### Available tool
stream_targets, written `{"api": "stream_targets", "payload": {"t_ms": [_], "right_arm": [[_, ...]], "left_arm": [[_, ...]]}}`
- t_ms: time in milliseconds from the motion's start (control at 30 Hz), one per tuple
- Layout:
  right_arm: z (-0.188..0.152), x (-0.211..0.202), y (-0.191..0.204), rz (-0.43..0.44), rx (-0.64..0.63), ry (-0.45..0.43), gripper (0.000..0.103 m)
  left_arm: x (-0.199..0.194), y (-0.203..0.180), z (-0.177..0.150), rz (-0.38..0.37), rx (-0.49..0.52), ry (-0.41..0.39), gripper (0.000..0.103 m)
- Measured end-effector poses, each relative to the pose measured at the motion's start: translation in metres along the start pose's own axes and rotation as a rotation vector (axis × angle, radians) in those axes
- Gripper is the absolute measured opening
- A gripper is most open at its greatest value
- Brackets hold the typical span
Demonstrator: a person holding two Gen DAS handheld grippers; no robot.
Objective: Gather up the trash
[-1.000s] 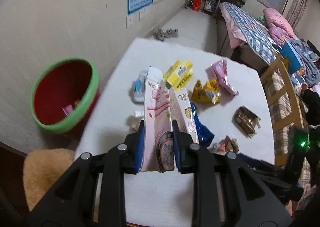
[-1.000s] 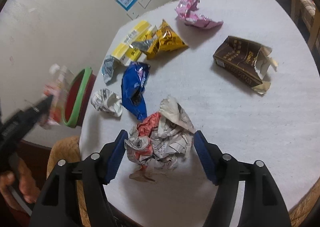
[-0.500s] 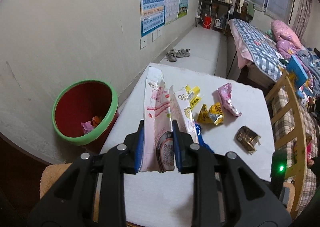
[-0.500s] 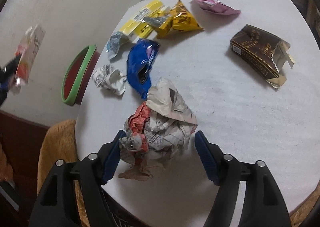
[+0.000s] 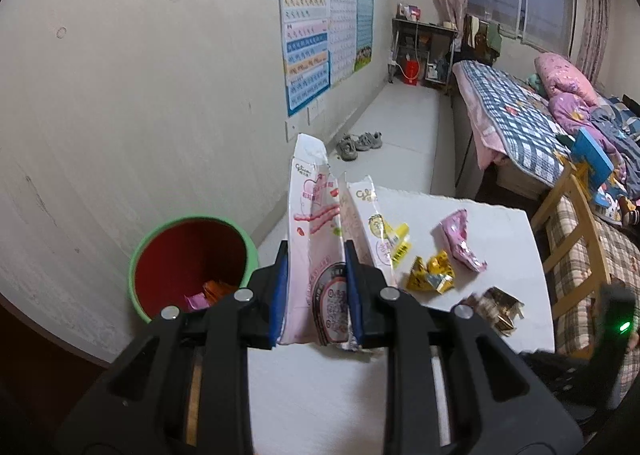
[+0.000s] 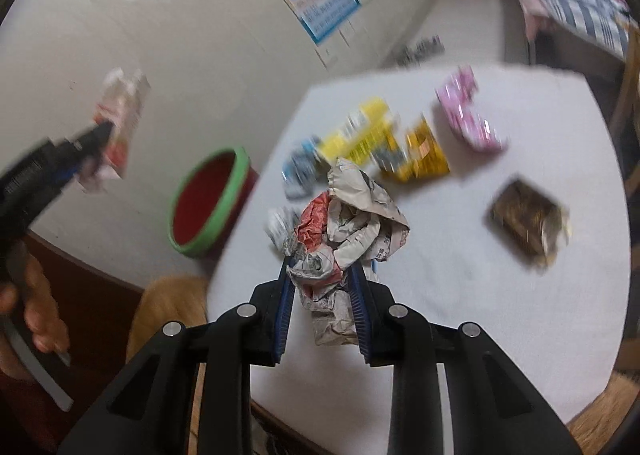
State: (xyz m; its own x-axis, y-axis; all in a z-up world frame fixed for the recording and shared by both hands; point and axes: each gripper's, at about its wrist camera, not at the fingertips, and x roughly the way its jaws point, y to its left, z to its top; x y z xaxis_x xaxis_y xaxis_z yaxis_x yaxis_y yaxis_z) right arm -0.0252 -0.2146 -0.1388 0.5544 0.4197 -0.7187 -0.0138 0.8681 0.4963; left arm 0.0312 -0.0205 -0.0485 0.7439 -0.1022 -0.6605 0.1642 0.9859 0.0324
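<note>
My left gripper (image 5: 316, 287) is shut on a torn pink and white snack box (image 5: 316, 231), held up above the white table (image 5: 328, 395). Low at the left stands a green-rimmed red bin (image 5: 188, 263) with a few wrappers in it. In the right wrist view my right gripper (image 6: 322, 297) has its jaws closing, the blue pads pressing a crumpled newspaper ball (image 6: 352, 227) lifted over the table (image 6: 460, 315). The left gripper (image 6: 94, 143) with the snack box (image 6: 120, 123) shows at the far left there, above the bin (image 6: 208, 203).
On the table lie a yellow packet (image 6: 360, 135), a gold wrapper (image 6: 424, 151), a pink wrapper (image 6: 468, 115), a brown carton (image 6: 528, 227) and a pale blue wrapper (image 6: 300, 167). A wooden chair (image 5: 576, 239) and a bed (image 5: 520, 119) stand to the right.
Both grippers have risen from the table. The right jaws have closed in on the newspaper ball and lifted it. The left still holds the snack box, now higher, with more of the room in view.
</note>
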Motion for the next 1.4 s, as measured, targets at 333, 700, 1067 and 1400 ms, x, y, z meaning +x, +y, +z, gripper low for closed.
{"api": "stream_targets", "payload": {"t_ms": [333, 700, 1067, 1400], "right_arm": [[0.042, -0.014, 0.048, -0.005, -0.109, -0.085, 0.027], [0.054, -0.022, 0.091, -0.003, -0.190, -0.137, 0.027], [0.065, -0.019, 0.116, 0.034, -0.212, -0.167, 0.028], [0.065, -0.003, 0.144, 0.070, -0.252, -0.136, 0.029]], "left_arm": [[-0.005, 0.044, 0.009, 0.029, -0.077, -0.044, 0.024], [-0.010, 0.078, 0.002, 0.033, -0.128, -0.049, 0.024], [-0.015, 0.098, -0.004, 0.061, -0.137, -0.055, 0.024], [-0.013, 0.124, -0.012, 0.095, -0.174, -0.042, 0.025]]}}
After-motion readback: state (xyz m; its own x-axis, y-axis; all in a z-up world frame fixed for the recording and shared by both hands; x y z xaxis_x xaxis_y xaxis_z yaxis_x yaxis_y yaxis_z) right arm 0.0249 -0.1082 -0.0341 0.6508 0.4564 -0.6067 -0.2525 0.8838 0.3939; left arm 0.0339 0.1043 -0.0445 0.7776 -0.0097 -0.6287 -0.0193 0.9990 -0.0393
